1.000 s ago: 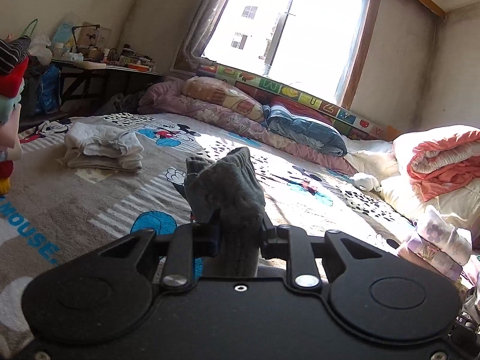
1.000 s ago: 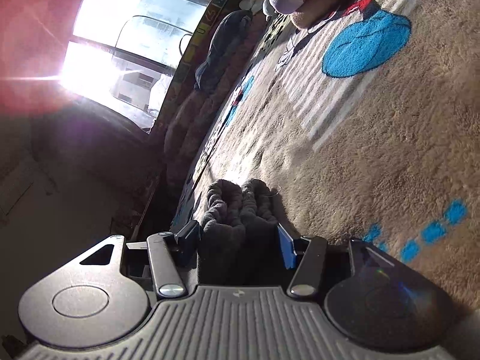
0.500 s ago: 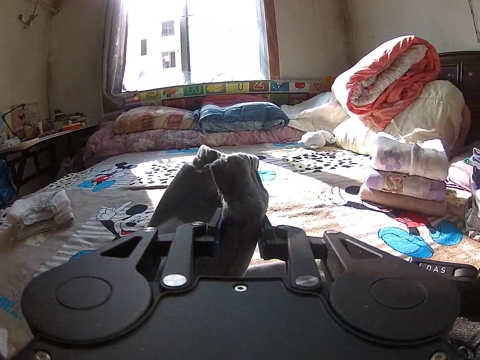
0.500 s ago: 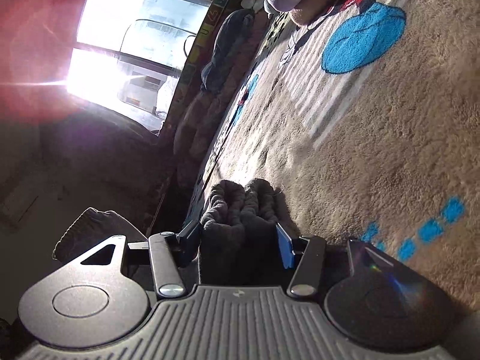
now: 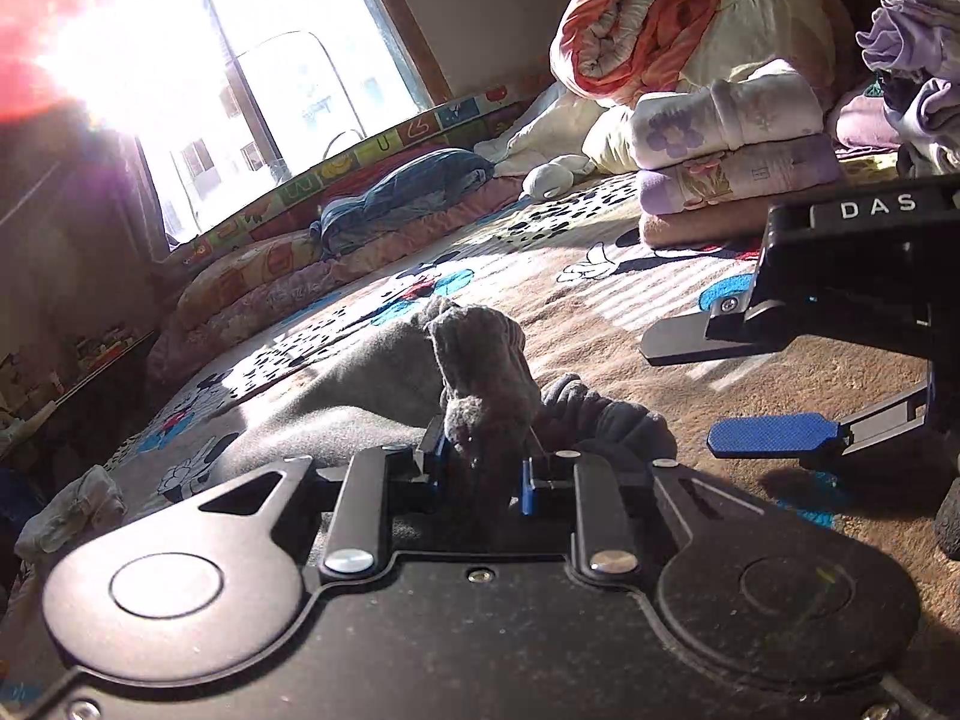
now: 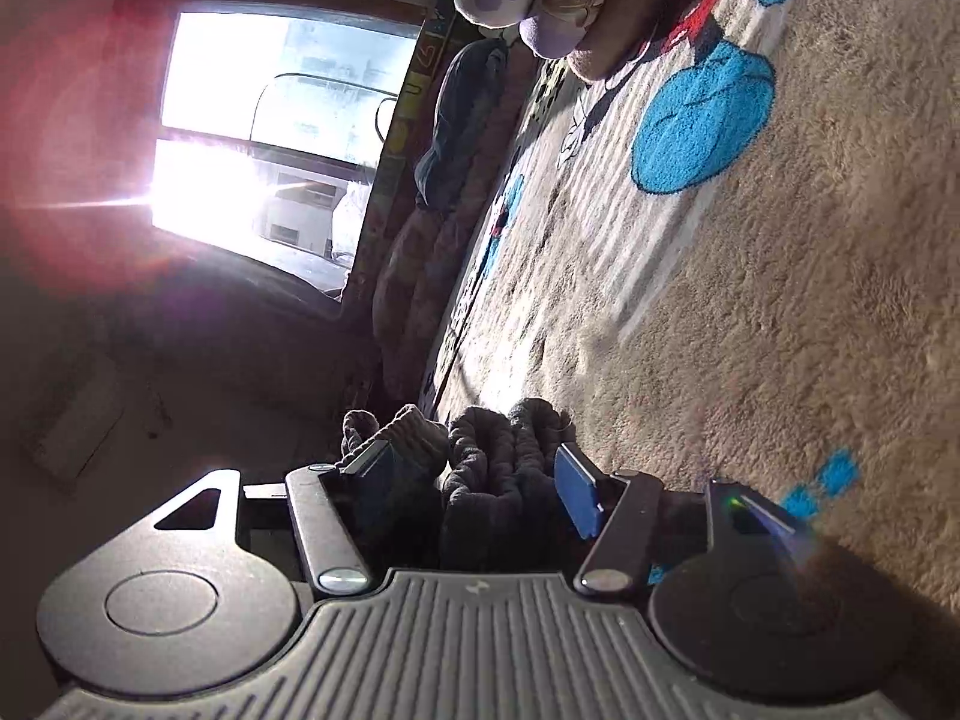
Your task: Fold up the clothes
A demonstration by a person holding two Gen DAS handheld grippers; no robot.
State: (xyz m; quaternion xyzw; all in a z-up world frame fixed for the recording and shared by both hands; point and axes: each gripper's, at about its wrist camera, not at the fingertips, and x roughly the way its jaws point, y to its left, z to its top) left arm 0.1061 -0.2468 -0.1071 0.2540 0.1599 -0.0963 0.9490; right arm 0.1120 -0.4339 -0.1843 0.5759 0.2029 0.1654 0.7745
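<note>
the only writing you can read is "das" on your right gripper (image 5: pixel 774 384), its jaws spread wide with the grey garment's ribbed edge loose between them. your left gripper (image 5: pixel 480 468) has its jaws clamped on a bunched fold of the grey garment (image 5: pixel 336 396), which lies on the cartoon-print bed cover (image 5: pixel 630 294). folded clothes (image 5: pixel 732 144) are stacked near the window (image 5: pixel 252 96).

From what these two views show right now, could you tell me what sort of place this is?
Most likely a bedroom in a home. The work surface is a bed spread with a cartoon-print blanket; rolled quilts and pillows lie along a sunlit window, and a stack of folded clothes sits on the blanket.
</note>
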